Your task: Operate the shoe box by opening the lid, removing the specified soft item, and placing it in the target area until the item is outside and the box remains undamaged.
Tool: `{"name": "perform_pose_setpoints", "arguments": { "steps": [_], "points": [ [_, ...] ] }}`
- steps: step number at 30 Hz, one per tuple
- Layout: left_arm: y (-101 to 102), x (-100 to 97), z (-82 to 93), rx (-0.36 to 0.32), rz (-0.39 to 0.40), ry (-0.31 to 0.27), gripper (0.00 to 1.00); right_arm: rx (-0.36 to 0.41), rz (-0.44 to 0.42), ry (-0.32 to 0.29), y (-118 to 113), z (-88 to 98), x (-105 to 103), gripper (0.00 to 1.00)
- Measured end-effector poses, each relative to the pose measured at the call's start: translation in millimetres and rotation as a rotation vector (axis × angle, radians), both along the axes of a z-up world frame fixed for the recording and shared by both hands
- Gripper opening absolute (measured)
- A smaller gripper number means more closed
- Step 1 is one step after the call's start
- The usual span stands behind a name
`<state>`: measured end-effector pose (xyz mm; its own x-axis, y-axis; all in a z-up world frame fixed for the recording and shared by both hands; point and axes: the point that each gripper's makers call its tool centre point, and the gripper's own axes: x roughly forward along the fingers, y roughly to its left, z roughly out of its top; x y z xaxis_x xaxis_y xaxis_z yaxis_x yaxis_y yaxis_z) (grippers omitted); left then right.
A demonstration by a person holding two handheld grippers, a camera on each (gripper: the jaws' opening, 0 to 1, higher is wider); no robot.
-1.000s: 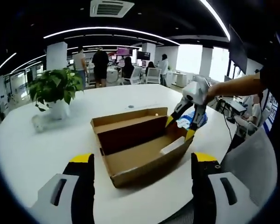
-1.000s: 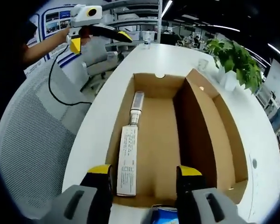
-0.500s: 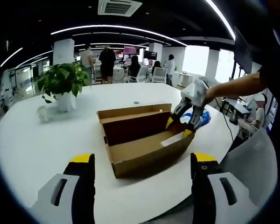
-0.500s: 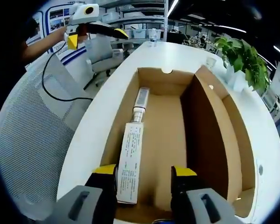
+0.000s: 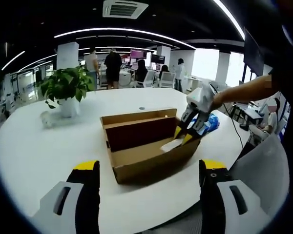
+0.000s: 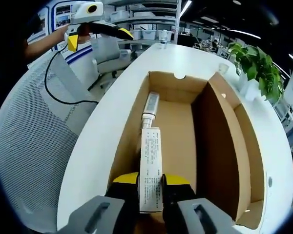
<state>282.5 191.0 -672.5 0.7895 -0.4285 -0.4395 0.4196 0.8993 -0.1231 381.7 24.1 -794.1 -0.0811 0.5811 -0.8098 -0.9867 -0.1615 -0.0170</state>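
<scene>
Table: white, round-edged, wide and bare around the box on the near and left sides; a mesh chair stands just off its edge beside the box.

Box: open cardboard shoe box, lid folded upright along its far-right side. Thin walls, likely to dent or tear if dragged or levered. Interior is roomy, with bare floor to the right of the item.

Plant: potted, well apart from the box, no obstacle.

Blue bag: lies on the table just behind the box's far corner.

Item: 1 long white printed packet with a tube-like end, lying along the box's left inner wall. Judged light, thin and bendable; best held at its near end and lifted straight up to avoid the wall.

Right gripper: 2 jaws pressed on the packet's near end, inside the box.

Left gripper: spread wide, holding nothing, hovering near the table's edge.
</scene>
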Motion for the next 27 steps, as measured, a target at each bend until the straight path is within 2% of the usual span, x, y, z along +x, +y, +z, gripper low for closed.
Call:
{"name": "perform_pose_setpoints", "arguments": {
  "steps": [9, 16, 22, 27],
  "points": [
    [-2, 0.8, 2.7, -0.011, -0.005, -0.011, 0.86, 0.023, 0.001, -0.036, 1, 11.4, 4, 0.12],
    [-10, -1.3, 2.4, -0.013, -0.019, -0.008, 0.86, 0.059, 0.012, -0.079, 3, 35.0, 10, 0.12],
    [-15, -1.9, 4.6, -0.010, -0.023, -0.013, 0.86, 0.066, 0.011, -0.091, -2, 51.1, 13, 0.12],
    [-14, -3.8, 1.7, 0.026, -0.024, -0.005, 0.86, 0.091, 0.011, -0.095, -2, 66.6, 13, 0.12]
  ]
}}
